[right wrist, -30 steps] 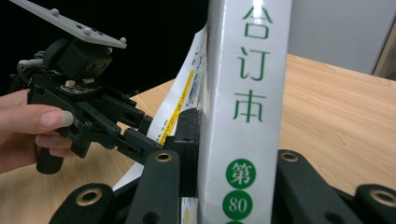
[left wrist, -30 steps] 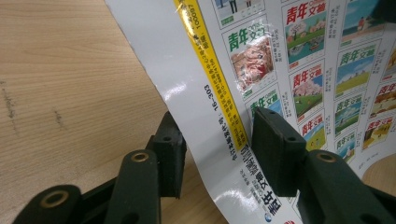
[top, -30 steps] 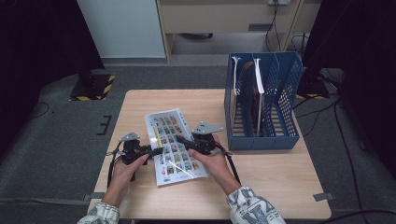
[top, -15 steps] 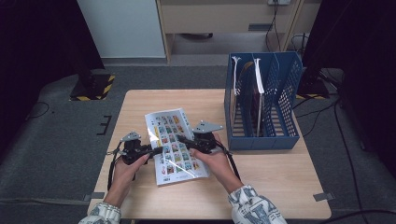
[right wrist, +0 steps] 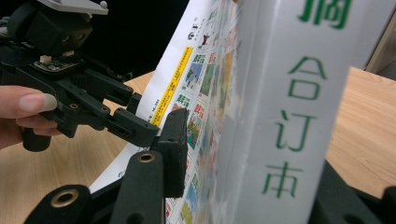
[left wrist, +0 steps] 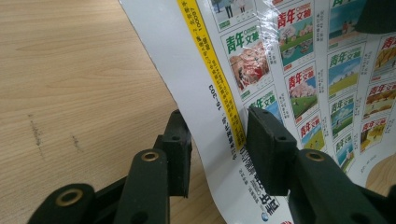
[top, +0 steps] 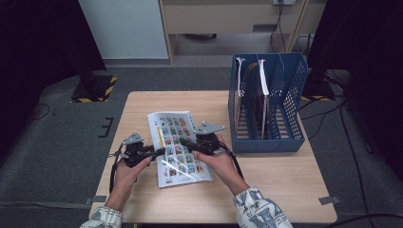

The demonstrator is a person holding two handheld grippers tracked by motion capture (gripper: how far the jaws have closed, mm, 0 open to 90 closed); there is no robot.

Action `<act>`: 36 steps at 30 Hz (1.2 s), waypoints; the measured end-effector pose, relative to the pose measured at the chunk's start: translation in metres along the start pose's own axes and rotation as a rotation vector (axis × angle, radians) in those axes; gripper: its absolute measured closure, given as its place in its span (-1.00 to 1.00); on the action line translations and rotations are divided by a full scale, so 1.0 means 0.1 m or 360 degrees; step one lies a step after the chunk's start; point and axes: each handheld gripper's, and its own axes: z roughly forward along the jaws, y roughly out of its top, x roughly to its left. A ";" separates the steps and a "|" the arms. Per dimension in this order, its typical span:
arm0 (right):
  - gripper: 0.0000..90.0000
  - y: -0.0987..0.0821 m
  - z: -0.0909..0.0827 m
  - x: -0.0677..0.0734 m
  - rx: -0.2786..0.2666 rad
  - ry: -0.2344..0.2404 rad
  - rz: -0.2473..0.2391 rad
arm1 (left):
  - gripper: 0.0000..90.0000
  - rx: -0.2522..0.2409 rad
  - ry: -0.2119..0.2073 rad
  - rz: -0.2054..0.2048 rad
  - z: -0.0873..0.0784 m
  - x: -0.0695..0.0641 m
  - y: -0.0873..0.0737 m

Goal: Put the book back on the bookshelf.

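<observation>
A magazine point(top: 172, 124) with rows of small colourful cover pictures lies on the wooden table point(top: 285, 183), and a gripper reaches in from each side. My left gripper point(top: 159, 151) straddles its left edge. In the left gripper view point(left wrist: 217, 144), one jaw is by the edge and the other over the yellow strip on the magazine point(left wrist: 299, 70). These jaws have just been closing, and a gap still shows. My right gripper point(top: 184, 141) has the magazine point(right wrist: 280, 93) between its jaws point(right wrist: 247, 158), which have just been opening. The far jaw is hidden behind the paper. The left gripper point(right wrist: 140, 126) appears across from it.
A blue mesh file rack point(top: 290, 95) stands at the table's right rear with a few thin booklets upright in it. Bare wood lies in front of the rack and left of the magazine. Dark floor surrounds the table, and a cabinet stands behind it.
The left gripper has edged slightly right onto the magazine's edge. The magazine and the right hand stay where they were.
</observation>
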 end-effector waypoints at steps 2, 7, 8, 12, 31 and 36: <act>0.48 0.00 -0.01 0.00 -0.0001 -0.0008 -0.0006 | 0.36 0.0000 -0.0001 0.0004 0.00 0.00 0.00; 0.59 0.01 -0.03 -0.03 -0.0003 -0.0036 0.0000 | 0.37 -0.0010 0.0007 0.0020 -0.02 -0.02 0.03; 0.59 0.01 -0.04 -0.03 -0.0010 -0.0039 0.0009 | 0.37 -0.0013 0.0010 0.0015 -0.03 -0.03 0.04; 0.59 0.03 -0.06 -0.05 -0.0030 -0.0032 0.0008 | 0.41 -0.0048 0.0026 0.0017 -0.06 -0.03 0.08; 0.57 0.09 -0.10 -0.07 -0.0002 -0.0009 -0.0014 | 0.44 -0.0067 0.0055 0.0066 -0.08 -0.08 0.13; 0.58 0.09 -0.10 -0.09 -0.0010 -0.0010 0.0003 | 0.44 -0.0068 0.0071 0.0070 -0.08 -0.09 0.16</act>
